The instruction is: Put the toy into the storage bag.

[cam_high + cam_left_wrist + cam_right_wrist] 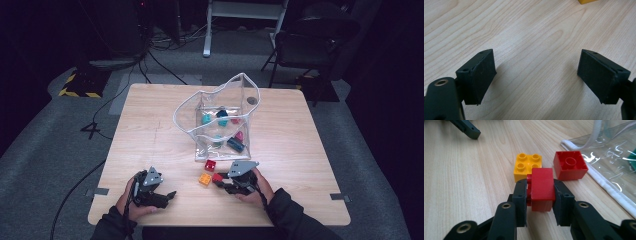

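My right gripper [540, 196] is shut on a red brick [542, 187] lying on its side, both pads pressed against it just above the wooden table [300, 150]. Just beyond it sit a yellow four-stud brick [527, 166] and a second red brick [570, 165] turned hollow side up. In the high view the held red brick [217, 177] is right of the yellow brick [205, 178], and the other red brick [210, 165] is by the bag's front. My left gripper [536, 72] rests open over bare wood at the table's near left [167, 196].
A clear plastic bag [220, 120] with a white rim stands open mid-table, holding several coloured bricks. Its edge [609, 185] lies just right of the right gripper. A chair [310, 40] and cables are on the floor beyond the table.
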A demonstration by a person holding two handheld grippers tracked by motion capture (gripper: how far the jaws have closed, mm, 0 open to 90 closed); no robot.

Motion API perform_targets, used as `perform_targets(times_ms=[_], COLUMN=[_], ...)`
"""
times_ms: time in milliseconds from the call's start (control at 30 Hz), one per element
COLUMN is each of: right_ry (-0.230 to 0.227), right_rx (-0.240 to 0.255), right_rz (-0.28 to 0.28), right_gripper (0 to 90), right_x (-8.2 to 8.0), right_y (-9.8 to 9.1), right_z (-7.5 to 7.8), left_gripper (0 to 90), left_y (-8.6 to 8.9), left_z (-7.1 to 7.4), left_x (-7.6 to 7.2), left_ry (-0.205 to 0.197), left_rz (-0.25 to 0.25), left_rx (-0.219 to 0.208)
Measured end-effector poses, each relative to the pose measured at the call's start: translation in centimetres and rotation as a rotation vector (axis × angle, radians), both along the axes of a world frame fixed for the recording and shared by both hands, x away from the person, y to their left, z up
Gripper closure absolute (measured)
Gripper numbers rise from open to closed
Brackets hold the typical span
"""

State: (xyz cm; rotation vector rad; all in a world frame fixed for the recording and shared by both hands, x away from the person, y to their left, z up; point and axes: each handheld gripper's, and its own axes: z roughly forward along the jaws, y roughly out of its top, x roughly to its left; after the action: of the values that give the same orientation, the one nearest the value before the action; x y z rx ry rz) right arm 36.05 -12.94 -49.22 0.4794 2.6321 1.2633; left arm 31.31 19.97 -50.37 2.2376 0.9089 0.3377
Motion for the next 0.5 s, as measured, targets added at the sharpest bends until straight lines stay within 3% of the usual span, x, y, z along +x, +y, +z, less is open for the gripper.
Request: perform_targets(times_ms=[267, 500], right_ry=[0.008, -0.012], right_rx=[0.038, 0.069], right_rz=[-0.004, -0.029], right_gripper=[68.0, 68.0], right_x=[0.3, 0.8], right_y=[-2.5, -4.6], right_z=[1.3, 3.1], left_gripper=[15.3, 15.3], left_y=[0.0, 0.0], left_z=[0.0, 0.0], left_x=[0.0, 0.0], left_ry=[0.0, 0.0], left_rz=[0.0, 0.0], left_rx=[0.0, 0.0])
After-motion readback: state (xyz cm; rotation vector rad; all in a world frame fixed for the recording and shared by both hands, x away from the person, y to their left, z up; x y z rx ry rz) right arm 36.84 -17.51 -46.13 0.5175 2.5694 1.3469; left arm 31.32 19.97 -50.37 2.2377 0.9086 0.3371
